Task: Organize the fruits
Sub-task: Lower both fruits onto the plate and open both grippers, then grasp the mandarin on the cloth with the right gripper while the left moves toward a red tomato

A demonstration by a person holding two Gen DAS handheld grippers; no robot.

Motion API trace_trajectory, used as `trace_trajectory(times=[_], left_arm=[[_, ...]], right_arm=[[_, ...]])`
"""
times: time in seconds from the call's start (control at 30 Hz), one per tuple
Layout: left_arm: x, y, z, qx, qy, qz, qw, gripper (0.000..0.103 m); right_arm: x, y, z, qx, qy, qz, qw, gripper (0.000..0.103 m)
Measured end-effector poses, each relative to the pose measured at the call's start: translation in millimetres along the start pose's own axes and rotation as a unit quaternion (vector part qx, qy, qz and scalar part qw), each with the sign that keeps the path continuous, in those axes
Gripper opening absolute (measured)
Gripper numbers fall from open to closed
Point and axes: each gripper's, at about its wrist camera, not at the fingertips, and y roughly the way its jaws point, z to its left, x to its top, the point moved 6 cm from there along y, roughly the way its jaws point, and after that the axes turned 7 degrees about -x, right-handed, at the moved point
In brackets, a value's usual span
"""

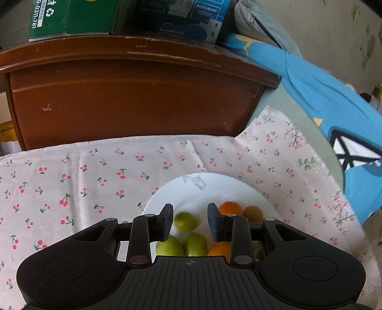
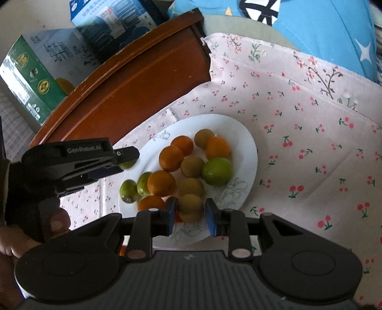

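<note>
A white plate (image 2: 247, 140) on a cherry-print cloth (image 2: 310, 143) holds several oranges (image 2: 170, 158), brown fruits (image 2: 192, 167), small green fruits (image 2: 129, 188) and one big lime (image 2: 217, 170). My right gripper (image 2: 191, 213) hovers over the plate's near side. Its pads stand close against both sides of a brown fruit (image 2: 190, 204). My left gripper (image 1: 190, 221) hangs over the plate (image 1: 203, 190). A small, blurred green fruit (image 1: 185, 221) lies between its fingers, with a gap to the right-hand pad. From the right wrist, the left gripper (image 2: 127, 161) reaches in over the plate's far-left rim.
A brown wooden headboard (image 1: 133, 95) rises behind the cloth (image 1: 71, 178), with green and blue boxes (image 1: 71, 19) on top. A blue blanket (image 1: 322, 95) lies along the right. A hand (image 2: 14, 240) holds the left gripper.
</note>
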Motion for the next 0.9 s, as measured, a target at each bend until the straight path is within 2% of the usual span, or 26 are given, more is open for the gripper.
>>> trace_trajectory(times=[0.1,0.17,0.37,0.47,0.63,0.9], left_arm=[[10,-11,-4,-0.008,-0.004,-0.013,0.9999,0.035],[17,-24,-8,-0.005,-0.003,-0.026,0.9996,0.045],[28,-59,-11,0.014,0.017,-0.03,0.9993,0.051],[26,-77,-2,0.032,0.015,-0.032,0.9989,0.056],[15,-101,18,0.066,0.006,-0.022,0.9975,0.057],[-4,-136,30,0.104,0.009,-0.028,0.9941,0.071]], right_arm=[[5,-3,0,0.009,0.01,-0.004,1.0,0.029],[8,-8,0,0.015,0.016,-0.01,1.0,0.029],[17,-23,11,0.02,-0.002,-0.034,0.999,0.029],[15,-26,20,0.032,-0.015,-0.03,0.999,0.029],[4,-27,31,0.041,-0.036,-0.014,0.998,0.029],[-21,-33,49,0.066,-0.081,0.01,0.994,0.03]])
